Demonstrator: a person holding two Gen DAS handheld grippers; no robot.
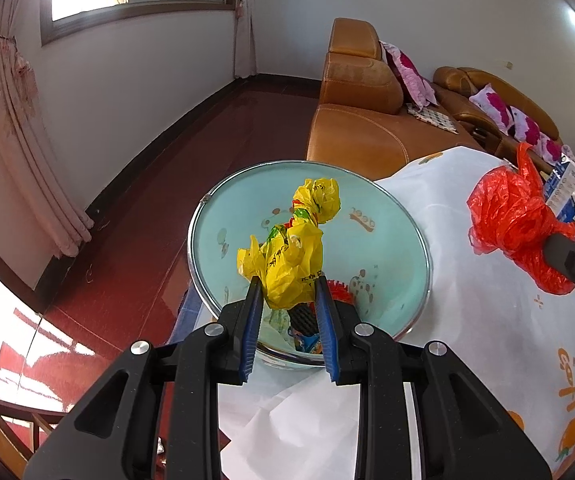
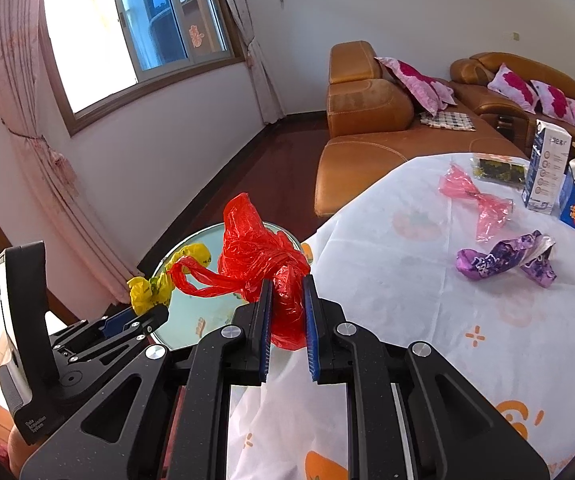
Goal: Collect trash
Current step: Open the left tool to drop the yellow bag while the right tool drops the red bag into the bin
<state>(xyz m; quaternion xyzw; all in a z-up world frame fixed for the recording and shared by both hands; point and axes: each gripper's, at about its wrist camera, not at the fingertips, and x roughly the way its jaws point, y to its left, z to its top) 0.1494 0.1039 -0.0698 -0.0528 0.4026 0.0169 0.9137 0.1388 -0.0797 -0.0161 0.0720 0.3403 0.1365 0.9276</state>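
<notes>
My left gripper (image 1: 287, 290) is shut on a crumpled yellow plastic bag (image 1: 293, 248), held above the mouth of a pale blue trash bin (image 1: 391, 248) with a metal rim. Some rubbish lies at the bin's bottom. My right gripper (image 2: 287, 292) is shut on a knotted red plastic bag (image 2: 259, 248), held over the table's left edge close to the bin (image 2: 191, 320). In the left wrist view the red bag (image 1: 515, 220) hangs at the right. The right wrist view shows the left gripper (image 2: 143, 316) with the yellow bag (image 2: 155, 284) low on the left.
A white tablecloth with orange prints (image 2: 407, 280) covers the table. On it lie a pink wrapper (image 2: 475, 196), a purple wrapper (image 2: 503, 260), a dark packet (image 2: 499, 170) and cartons (image 2: 547, 164). An orange leather sofa (image 2: 367, 120) with pink cushions stands behind, on a dark red floor.
</notes>
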